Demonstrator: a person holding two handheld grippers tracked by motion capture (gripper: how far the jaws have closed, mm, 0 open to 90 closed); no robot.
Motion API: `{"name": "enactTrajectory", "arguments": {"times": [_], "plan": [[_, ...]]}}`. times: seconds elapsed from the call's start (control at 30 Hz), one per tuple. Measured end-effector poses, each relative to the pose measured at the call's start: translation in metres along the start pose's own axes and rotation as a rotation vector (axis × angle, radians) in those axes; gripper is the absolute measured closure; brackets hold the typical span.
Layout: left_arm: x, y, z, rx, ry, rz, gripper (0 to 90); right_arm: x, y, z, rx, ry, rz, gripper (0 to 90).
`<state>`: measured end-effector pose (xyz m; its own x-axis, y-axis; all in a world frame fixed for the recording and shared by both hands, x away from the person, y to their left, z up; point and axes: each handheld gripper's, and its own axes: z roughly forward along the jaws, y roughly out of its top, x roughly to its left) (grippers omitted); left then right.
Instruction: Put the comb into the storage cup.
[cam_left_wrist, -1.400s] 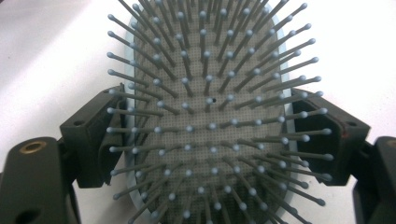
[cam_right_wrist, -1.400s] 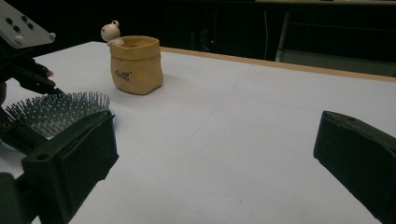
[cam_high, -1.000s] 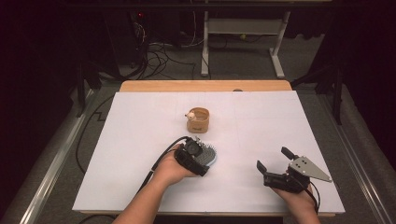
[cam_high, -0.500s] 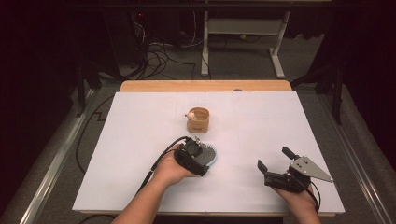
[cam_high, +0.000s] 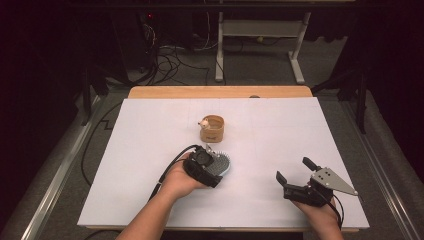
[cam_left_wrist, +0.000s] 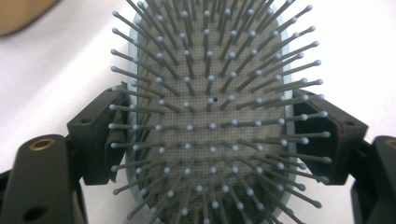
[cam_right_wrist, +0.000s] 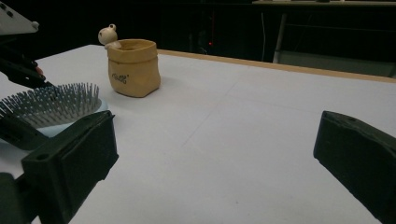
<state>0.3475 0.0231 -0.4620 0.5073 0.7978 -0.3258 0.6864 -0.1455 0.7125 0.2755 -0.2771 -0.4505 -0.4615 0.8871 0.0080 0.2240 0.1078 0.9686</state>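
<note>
The pale blue oval paddle hairbrush with grey ball-tipped bristles (cam_left_wrist: 210, 130) lies bristles-up on the white table (cam_high: 125, 165), just in front of the small tan bag-shaped pot with a bear figure on its rim (cam_high: 212, 129) and apart from it. By its looks it is light, with a stiff plastic rim, while the bristle bed is soft and springy; the bristles would bend and slide under pressure, so the hard edges of the head are the sound place to take hold, and the smooth plastic may slip if pinched lightly.

The left claw (cam_left_wrist: 210, 140) does just that: its 2 black jaws straddle the brush head at a middling spread, pads pressed against the rim on either side, bristles standing up between them. The right claw (cam_right_wrist: 215, 149) rests low on the table at the near right, well apart from the brush, jaws spread wide with nothing between them.
</note>
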Motion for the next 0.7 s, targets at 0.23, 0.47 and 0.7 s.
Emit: {"name": "enactTrajectory", "arguments": {"times": [0.23, 0.47, 0.7], "plan": [[0.003, 0.003, -0.011, -0.03, -0.013, -0.004, 20.8, 0.0, 0.0, 0.0, 0.0, -0.001, 0.002, 0.3], [0.006, 0.004, -0.022, -0.066, -0.035, -0.009, 20.8, 0.0, 0.0, 0.0, -0.004, -0.004, 0.0, 0.3], [0.011, 0.005, -0.032, -0.102, -0.067, -0.034, 20.7, 0.0, 0.0, -0.001, -0.001, -0.004, -0.003, 0.4]]}}
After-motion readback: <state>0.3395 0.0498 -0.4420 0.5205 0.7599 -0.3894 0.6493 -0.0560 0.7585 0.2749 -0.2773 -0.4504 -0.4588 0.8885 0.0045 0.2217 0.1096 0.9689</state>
